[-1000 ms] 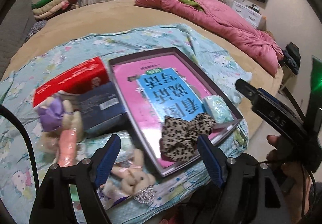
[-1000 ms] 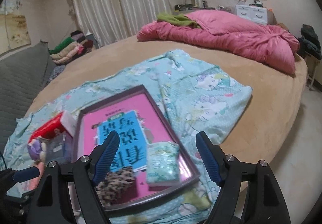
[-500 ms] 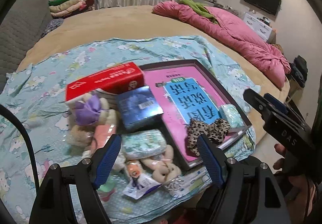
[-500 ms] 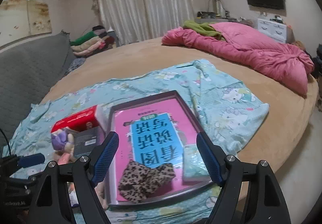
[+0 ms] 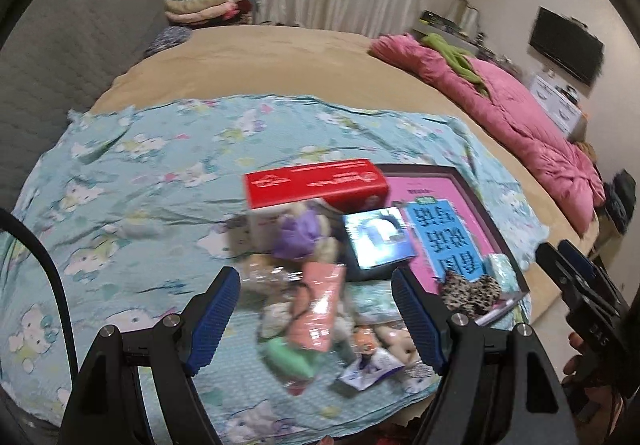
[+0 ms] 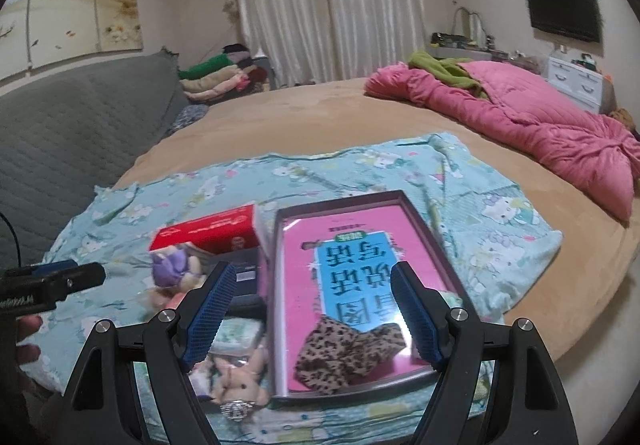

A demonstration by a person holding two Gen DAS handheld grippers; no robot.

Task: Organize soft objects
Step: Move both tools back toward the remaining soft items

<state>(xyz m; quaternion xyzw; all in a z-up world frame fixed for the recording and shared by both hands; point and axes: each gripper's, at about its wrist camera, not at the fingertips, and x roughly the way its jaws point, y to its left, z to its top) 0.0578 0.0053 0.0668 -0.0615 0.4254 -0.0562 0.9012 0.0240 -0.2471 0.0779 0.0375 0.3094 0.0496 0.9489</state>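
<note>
on the tan round bed [image 6: 304,117]: teal cartoon-cat sheet [image 5: 160,181], carrying all items below.
tray [image 6: 418,233], dark-rimmed, pink and blue printed base; holds leopard-print scrunchie [image 6: 344,355] at its near end; small mint packet [image 5: 502,271] just beside the scrunchie, seen in the left view.
red box [image 5: 316,183], beside the tray's left rim.
dark blue box [image 5: 378,239], between red box and tray.
purple plush [image 5: 298,235], in front of red box.
salmon pink soft item [image 5: 318,309] and green soft item [image 5: 290,359], blurred, in the near pile.
beige plush bunny [image 6: 236,375], just left of the tray.
left gripper [image 5: 316,319]: jaws apart, empty, over the pile.
right gripper [image 6: 312,315]: jaws apart, empty, over the tray's near end.
pink quilt [image 6: 520,117], far right of bed.
</note>
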